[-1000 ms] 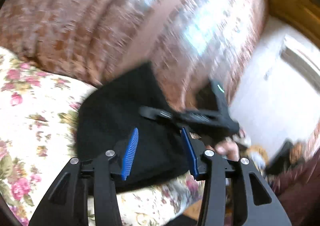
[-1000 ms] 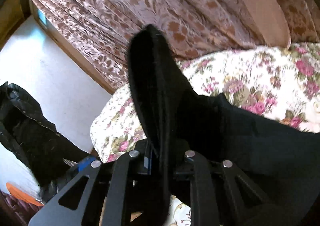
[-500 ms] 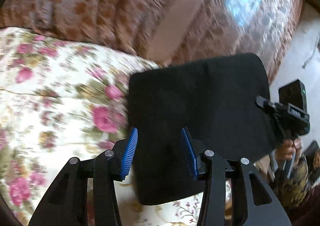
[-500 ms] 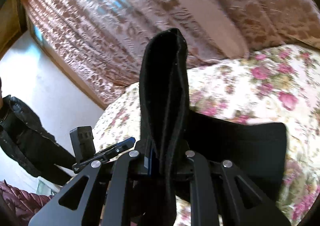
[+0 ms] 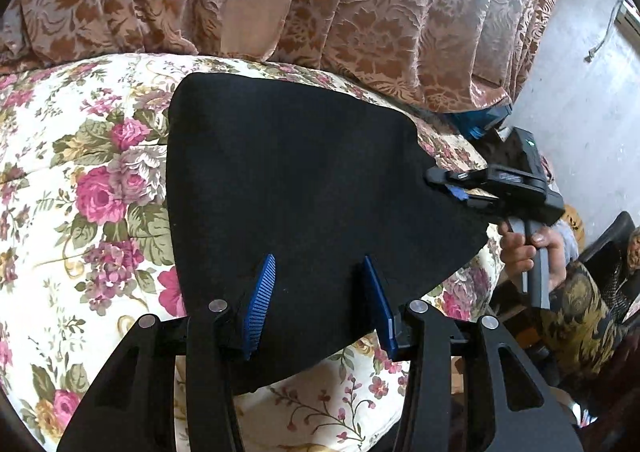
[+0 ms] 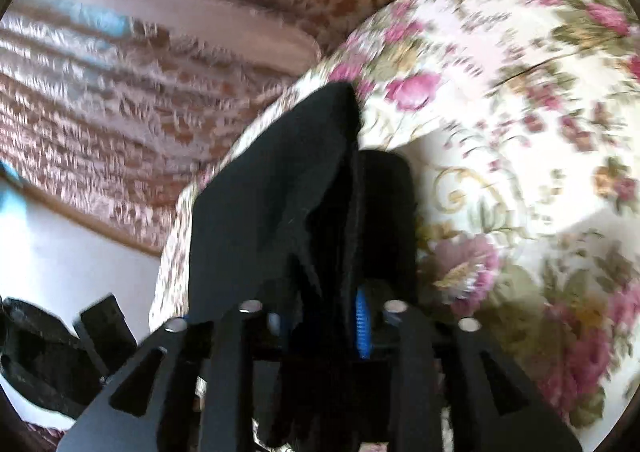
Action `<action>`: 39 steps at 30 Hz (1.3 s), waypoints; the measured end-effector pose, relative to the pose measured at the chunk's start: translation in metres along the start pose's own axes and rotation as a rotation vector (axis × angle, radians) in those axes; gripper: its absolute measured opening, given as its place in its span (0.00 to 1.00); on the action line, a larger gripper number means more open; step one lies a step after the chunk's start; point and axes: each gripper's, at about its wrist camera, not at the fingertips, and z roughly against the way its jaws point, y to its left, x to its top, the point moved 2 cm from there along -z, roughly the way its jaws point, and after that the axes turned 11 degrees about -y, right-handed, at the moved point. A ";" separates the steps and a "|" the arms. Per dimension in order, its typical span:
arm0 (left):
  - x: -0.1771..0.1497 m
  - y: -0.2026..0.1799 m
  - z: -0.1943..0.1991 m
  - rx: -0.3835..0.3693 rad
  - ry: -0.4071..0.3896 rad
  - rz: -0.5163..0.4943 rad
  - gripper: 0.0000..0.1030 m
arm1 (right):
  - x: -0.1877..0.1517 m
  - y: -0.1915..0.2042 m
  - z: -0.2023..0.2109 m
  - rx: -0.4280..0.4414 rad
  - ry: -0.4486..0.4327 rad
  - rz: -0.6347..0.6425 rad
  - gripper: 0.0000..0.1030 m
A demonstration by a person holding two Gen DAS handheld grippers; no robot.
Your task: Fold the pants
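Note:
The black pants (image 5: pixel 288 180) lie folded into a flat dark panel on the floral bedspread (image 5: pixel 80 180). My left gripper (image 5: pixel 320 292) is open above the near edge of the pants, with blue pads (image 5: pixel 260 304) apart and nothing between them. My right gripper (image 5: pixel 452 188) shows in the left wrist view at the pants' right corner, shut on the cloth. In the right wrist view the right gripper (image 6: pixel 332 316) pinches a bunched fold of the pants (image 6: pixel 280 188), which rises in front of the lens; this view is blurred.
Brown patterned curtains (image 5: pixel 360 12) hang behind the bed. The bed edge drops off at right toward a pale wall (image 5: pixel 580 72). A hand (image 5: pixel 528 248) holds the right gripper's handle. A dark bag (image 6: pixel 36 352) lies at lower left in the right wrist view.
The right gripper has swung the held corner of the pants down toward the bed. The left gripper has stayed open and shifted so that the pants lie more central below it.

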 end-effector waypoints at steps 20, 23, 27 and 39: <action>0.002 -0.001 0.014 -0.013 -0.055 0.027 0.43 | -0.069 0.025 0.041 -0.121 -0.039 -0.092 0.26; 0.006 -0.001 0.024 -0.010 -0.081 0.030 0.43 | -0.068 0.036 0.047 -0.115 -0.043 -0.040 0.07; 0.010 -0.007 0.041 -0.025 -0.121 0.003 0.43 | -0.068 0.051 0.067 -0.097 -0.056 0.045 0.06; -0.015 -0.022 0.011 0.127 -0.036 -0.117 0.43 | -0.083 0.007 0.042 -0.207 -0.012 0.030 0.06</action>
